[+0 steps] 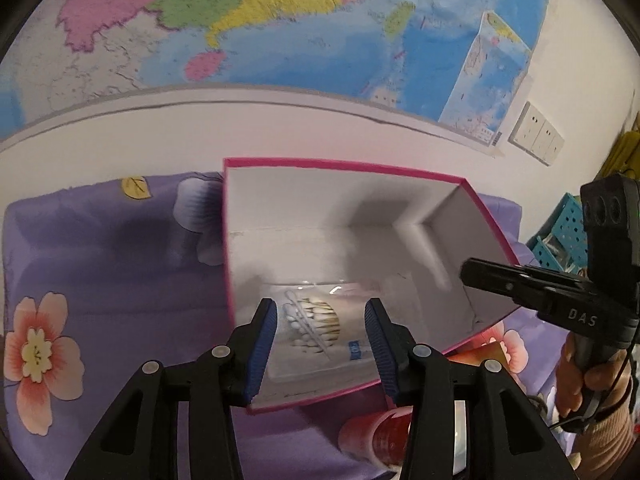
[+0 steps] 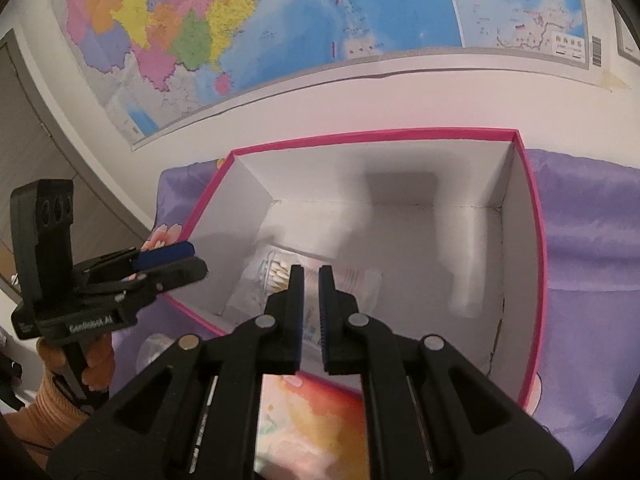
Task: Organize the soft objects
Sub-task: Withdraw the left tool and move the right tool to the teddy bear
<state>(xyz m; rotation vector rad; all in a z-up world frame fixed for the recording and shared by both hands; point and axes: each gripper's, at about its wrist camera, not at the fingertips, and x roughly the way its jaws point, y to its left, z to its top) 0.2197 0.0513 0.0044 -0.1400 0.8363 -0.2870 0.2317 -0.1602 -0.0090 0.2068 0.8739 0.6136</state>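
A white box with a pink rim point(image 1: 340, 166) point(image 2: 360, 136) stands open on a purple flowered cloth point(image 1: 100, 260). On its floor, near the front wall, lies a clear pack of cotton swabs point(image 1: 316, 328) point(image 2: 276, 276). My left gripper point(image 1: 320, 308) hovers over the box's front edge. Its blue pads stand apart on either side of the pack as I look down, and they do not press on it. My right gripper point(image 2: 311, 272) points into the box with its fingers nearly together and nothing between them. Each gripper also shows in the other view, the right gripper point(image 1: 470, 272) and the left gripper point(image 2: 192, 260).
A red and white package point(image 1: 376, 432) lies on the cloth in front of the box, and a colourful pack point(image 2: 312, 412) lies under my right gripper. A wall map point(image 1: 280, 20) and sockets point(image 1: 536, 132) are behind. A turquoise basket point(image 1: 560, 232) stands at the right.
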